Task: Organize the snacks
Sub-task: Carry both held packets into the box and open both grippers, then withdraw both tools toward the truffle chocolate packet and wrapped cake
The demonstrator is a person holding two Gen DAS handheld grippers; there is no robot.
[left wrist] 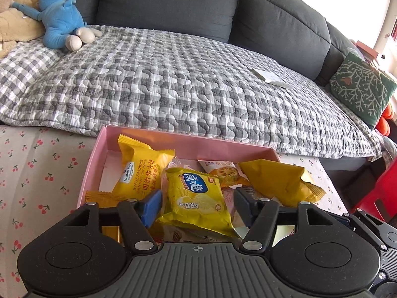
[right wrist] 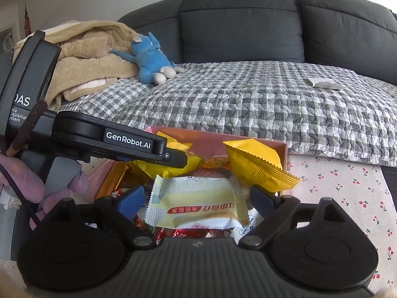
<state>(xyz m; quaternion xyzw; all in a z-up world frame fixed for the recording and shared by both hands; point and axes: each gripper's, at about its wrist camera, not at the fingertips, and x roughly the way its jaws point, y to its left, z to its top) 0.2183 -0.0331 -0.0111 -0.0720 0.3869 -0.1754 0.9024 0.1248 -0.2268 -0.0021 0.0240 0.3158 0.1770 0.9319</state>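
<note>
A pink box (left wrist: 148, 139) on the cherry-print cloth holds several snack packets. My left gripper (left wrist: 196, 204) stands open over it, and a yellow cracker packet (left wrist: 196, 198) lies loose between its fingers. Behind are a yellow waffle-sandwich packet (left wrist: 139, 171), a lemon-print packet (left wrist: 223, 171) and a plain yellow packet (left wrist: 278, 178) leaning on the box's right side. My right gripper (right wrist: 197, 200) is open too, with a pale cream packet (right wrist: 198, 203) lying between its fingers on the pile. The left gripper's body (right wrist: 111, 139) crosses the right wrist view from the left.
A grey sofa with a checked quilt (left wrist: 186, 79) runs just behind the box. On it are a blue plush toy (left wrist: 59, 17), a beige blanket (right wrist: 86, 57), a folded paper (left wrist: 270, 77) and a green cushion (left wrist: 359, 87). A red stool (left wrist: 379, 193) stands at right.
</note>
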